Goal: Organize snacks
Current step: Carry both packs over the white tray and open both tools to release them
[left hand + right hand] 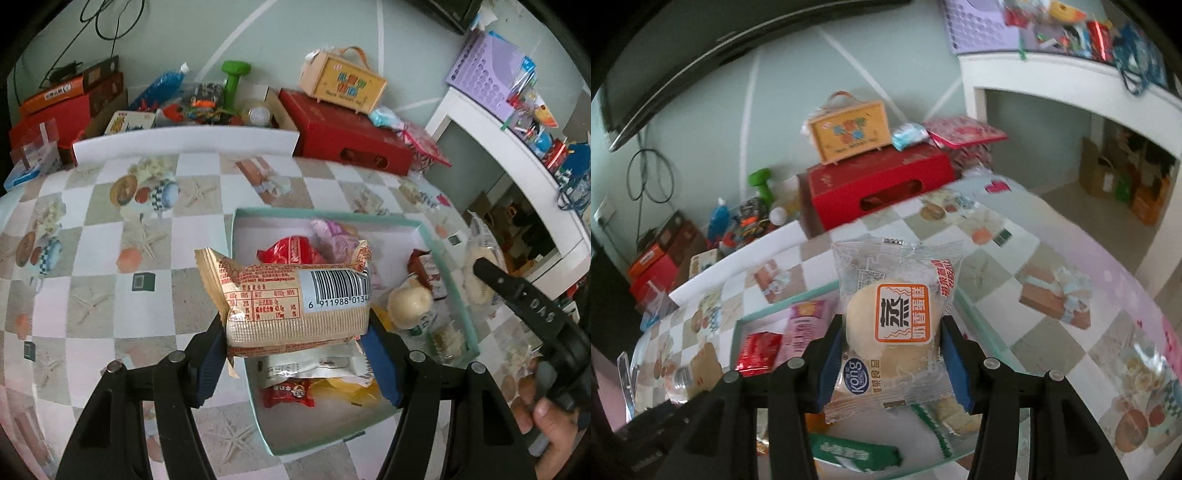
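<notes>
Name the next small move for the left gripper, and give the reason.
Probably lower and open it. The left gripper is shut on the tan barcode snack pack, held above the teal-rimmed box where other snacks already lie. The right gripper holds its steamed cake packet to the side.

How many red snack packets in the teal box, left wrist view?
2. One red packet lies at the box's far end, behind the held tan packet. Another red packet lies at the near end of the teal box. Others may be hidden underneath.
</notes>
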Demonstrator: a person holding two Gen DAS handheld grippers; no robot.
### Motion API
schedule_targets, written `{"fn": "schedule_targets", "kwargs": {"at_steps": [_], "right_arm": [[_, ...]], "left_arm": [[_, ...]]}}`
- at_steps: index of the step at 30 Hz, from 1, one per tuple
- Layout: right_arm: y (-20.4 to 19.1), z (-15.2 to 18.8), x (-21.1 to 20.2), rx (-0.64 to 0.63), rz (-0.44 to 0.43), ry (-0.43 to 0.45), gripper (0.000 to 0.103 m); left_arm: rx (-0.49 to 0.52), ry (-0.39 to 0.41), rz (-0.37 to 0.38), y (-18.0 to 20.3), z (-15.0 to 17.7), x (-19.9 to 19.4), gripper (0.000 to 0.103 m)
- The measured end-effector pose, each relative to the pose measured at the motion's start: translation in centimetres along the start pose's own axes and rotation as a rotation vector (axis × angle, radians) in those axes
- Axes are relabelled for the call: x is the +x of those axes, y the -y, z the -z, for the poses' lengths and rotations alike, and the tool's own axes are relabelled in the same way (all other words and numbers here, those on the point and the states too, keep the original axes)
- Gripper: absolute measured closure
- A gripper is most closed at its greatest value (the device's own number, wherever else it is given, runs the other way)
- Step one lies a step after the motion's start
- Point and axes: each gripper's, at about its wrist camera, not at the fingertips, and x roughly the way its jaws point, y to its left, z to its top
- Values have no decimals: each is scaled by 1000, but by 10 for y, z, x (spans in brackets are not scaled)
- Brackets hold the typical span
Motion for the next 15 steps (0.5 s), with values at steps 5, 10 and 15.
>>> {"fn": "schedule_targets", "kwargs": {"at_steps": [5, 10, 15], "right_arm": [[5, 3, 18, 16, -17, -46, 49], [2, 4, 34, 7, -46, -68, 49], [-2, 3, 47, -9, -71, -80, 49]], "left_arm": [[-17, -31, -7, -4, 1, 21, 33], [-18, -44, 12, -4, 0, 33, 33], [-12, -46, 31, -1, -2, 42, 33]]}}
